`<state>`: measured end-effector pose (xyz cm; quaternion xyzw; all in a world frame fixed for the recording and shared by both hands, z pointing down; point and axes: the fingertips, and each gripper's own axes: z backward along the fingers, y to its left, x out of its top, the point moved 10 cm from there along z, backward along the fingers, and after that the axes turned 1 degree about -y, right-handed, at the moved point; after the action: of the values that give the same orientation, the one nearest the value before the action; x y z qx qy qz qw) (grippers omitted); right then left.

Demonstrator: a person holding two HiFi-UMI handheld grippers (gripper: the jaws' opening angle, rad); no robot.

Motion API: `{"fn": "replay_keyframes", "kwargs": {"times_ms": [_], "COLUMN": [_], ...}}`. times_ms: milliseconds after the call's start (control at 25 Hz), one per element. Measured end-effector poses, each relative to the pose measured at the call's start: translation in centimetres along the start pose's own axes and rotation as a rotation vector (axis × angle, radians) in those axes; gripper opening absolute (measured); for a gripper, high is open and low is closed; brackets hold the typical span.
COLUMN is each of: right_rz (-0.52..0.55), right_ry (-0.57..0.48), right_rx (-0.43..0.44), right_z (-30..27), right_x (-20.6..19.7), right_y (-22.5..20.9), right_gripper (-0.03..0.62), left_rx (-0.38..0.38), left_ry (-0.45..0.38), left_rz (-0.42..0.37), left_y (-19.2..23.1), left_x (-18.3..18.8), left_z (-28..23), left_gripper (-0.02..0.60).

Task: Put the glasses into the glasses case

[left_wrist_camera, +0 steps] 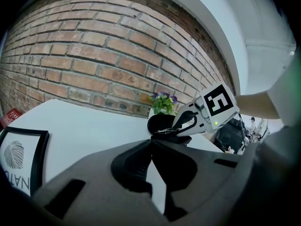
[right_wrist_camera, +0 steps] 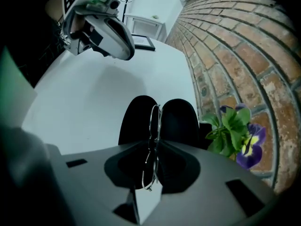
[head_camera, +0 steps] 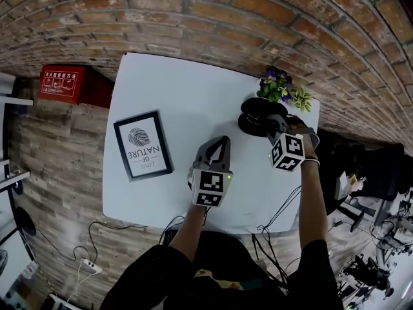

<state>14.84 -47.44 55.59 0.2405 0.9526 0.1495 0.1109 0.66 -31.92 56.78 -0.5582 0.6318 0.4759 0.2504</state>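
A: Nearest first. Left tool?
B: Left tool [head_camera: 223, 139] is over the bench [head_camera: 187, 82], mid-width, closer to the near edge. Jaws are together with nothing between them. The tip aims toward the far right corner.

A: Right tool?
B: Right tool [right_wrist_camera: 154, 144] is further on, toward the right edge, tipped steeply down. It's clamped on the glasses [right_wrist_camera: 155, 124], a thin wire frame, folded, held edge-on between the pads.

A: Where's that against the case?
B: Right at the case [head_camera: 253, 116]. It's a black clamshell with the lid open, sitting near the far right corner. The glasses hang at its mouth between the two open halves. Can't tell if they touch the lining.

A: Behind the case?
B: A plant [head_camera: 282, 88] with purple flowers and green leaves. It's at the far right corner, just beside the case.

A: Anything else on the bench?
B: A print [head_camera: 143, 145] in a black frame, near the left edge, well apart from both tools and the case.

A: Off the bench?
B: A red box [head_camera: 61, 82] beyond the far left corner, by the brick wall [head_camera: 213, 11]. Cables [head_camera: 277, 234] show at the near edge.
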Motion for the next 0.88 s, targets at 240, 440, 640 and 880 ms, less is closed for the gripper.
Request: {"fn": "replay_keyframes", "kwargs": {"times_ms": [240, 440, 640, 880], "right_rz": [0.012, 0.025, 0.019, -0.023], "right_ry": [0.004, 0.011, 0.015, 0.008], "right_rx": [0.029, 0.071, 0.085, 0.076], "right_z": [-0.5, -0.2, 0.8, 1.8], "right_x": [-0.1, 0.0, 0.2, 0.5], "right_y": [-0.2, -0.5, -0.6, 0.1], "right_gripper": [0.080, 0.102, 0.118, 0.106], "left_rx": [0.010, 0.014, 0.010, -0.001], "left_ry": [0.007, 0.001, -0.010, -0.020], "left_rz": [-0.016, -0.021, -0.024, -0.023], "left_y": [-0.1, -0.1, -0.1, -0.1], "left_x": [-0.1, 0.2, 0.4, 0.6], "left_z": [-0.1, 0.2, 0.7, 1.5], "left_gripper": [0.009, 0.009, 0.009, 0.009]}}
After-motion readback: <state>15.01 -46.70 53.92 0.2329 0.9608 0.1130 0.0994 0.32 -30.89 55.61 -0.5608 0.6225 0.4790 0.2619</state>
